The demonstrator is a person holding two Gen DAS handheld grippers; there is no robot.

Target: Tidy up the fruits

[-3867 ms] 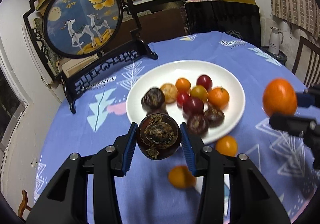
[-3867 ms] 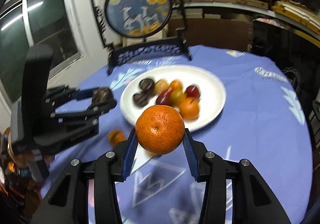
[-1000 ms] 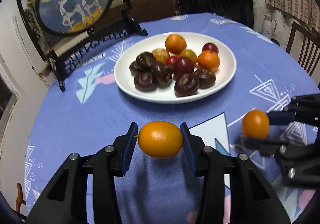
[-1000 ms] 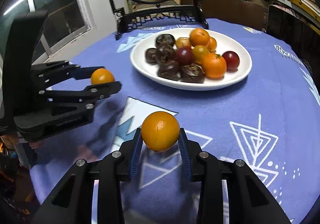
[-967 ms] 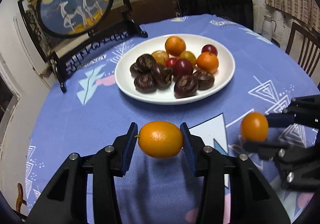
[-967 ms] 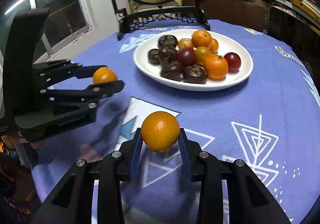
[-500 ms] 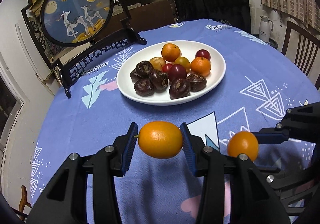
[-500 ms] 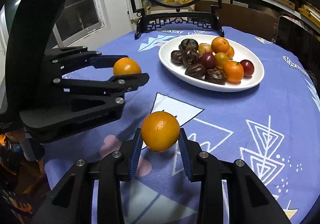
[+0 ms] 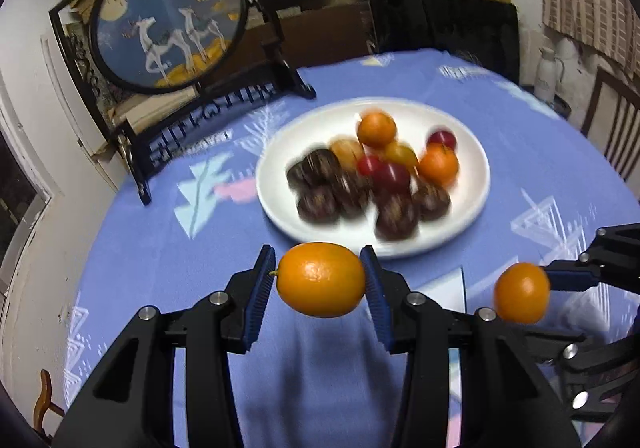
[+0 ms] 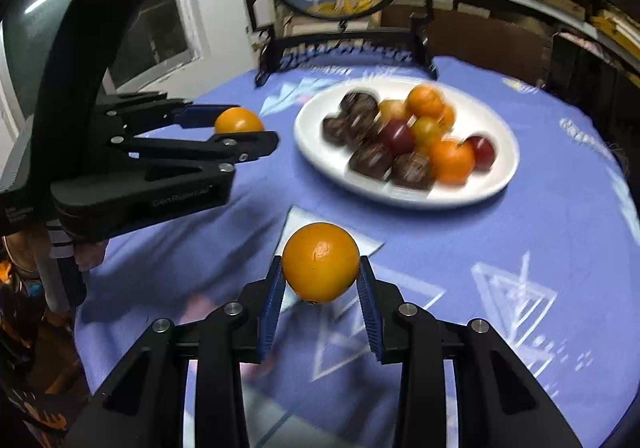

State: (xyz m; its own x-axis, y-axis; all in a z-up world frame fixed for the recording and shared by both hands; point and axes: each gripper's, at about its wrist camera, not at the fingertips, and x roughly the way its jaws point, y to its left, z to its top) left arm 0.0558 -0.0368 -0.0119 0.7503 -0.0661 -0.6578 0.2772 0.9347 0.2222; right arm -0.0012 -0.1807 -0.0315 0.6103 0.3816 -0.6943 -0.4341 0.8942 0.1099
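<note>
Left wrist view: left gripper jaws closed on oval kumquat, held above blue-clothed desk; long axis crosswise, jaw to jaw, stem nub toward left pad. White plate ahead, piled with dark, red, orange fruit, blurred. Right gripper at right edge, gripping round orange.

Right wrist view: right gripper jaws clamped on round orange, clear of desk, stem end down. Left gripper at left with kumquat pinched. Plate beyond.
</note>
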